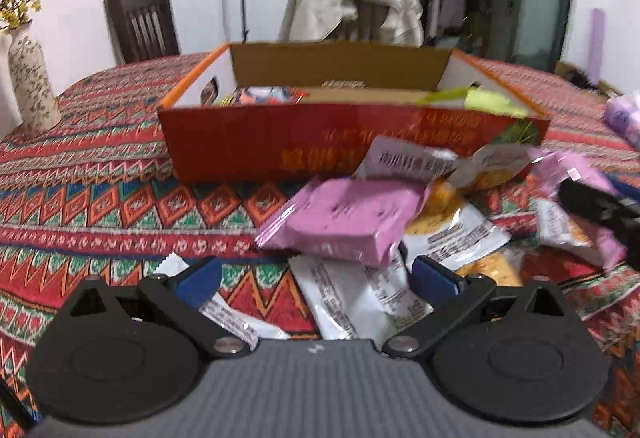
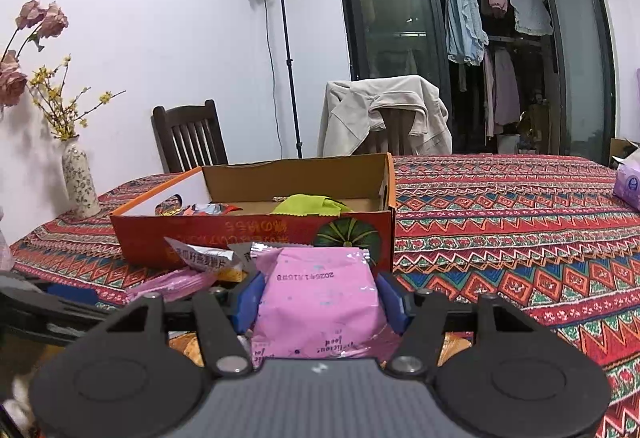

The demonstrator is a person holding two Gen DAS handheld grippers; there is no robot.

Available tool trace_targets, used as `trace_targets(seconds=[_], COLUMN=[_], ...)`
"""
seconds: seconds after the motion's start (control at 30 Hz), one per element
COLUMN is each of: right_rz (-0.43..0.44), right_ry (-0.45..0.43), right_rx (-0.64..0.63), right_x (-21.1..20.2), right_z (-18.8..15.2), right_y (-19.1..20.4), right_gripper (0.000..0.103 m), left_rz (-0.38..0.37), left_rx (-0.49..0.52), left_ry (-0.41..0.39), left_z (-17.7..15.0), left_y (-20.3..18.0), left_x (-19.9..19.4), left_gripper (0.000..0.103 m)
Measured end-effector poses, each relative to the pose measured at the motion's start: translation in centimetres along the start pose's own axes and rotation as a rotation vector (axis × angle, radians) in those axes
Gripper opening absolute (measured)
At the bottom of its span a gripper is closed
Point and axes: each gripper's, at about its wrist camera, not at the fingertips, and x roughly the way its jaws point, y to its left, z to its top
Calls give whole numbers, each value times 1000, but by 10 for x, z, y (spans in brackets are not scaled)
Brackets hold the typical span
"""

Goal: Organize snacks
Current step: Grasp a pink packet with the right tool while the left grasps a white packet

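Note:
An open red cardboard box (image 1: 256, 146) stands on the table and holds a few snacks, among them a lime-green packet (image 1: 492, 103). A pile of snack packets lies in front of it, with a pink packet (image 1: 344, 218) on top. My left gripper (image 1: 316, 280) is open just before the pile, over white packets (image 1: 360, 298). My right gripper (image 2: 320, 302) is shut on another pink packet (image 2: 316, 302), held up in front of the box (image 2: 180, 238). The right gripper also shows at the right edge of the left wrist view (image 1: 604, 210).
A patterned red tablecloth (image 1: 100, 198) covers the table. A flowered vase (image 1: 32, 82) stands at the far left. A purple tissue pack (image 2: 628, 186) lies at the far right. Two chairs, one draped with a jacket (image 2: 384, 110), stand behind the table.

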Motion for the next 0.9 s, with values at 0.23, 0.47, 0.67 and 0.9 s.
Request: trace_targets(seconds=[0.23, 0.47, 0.67, 0.9], right_rz=[21, 32, 27, -26], right_ry=[1, 2, 23, 162], right_rx=[-2, -6, -43, -98], right_x=[-6, -9, -10, -5], right_z=[-3, -4, -6, -20], right_y=[5, 9, 15, 18], right_gripper=[61, 58, 59, 68], left_rz=[18, 11, -4, -8], left_rx=[-14, -8, -16, -23], left_ry=[16, -4, -8, -15], left_z=[-4, -6, -6, -8], left_y=[2, 17, 24, 27], left_x=[3, -6, -10, -11], left_gripper=[96, 60, 53, 54])
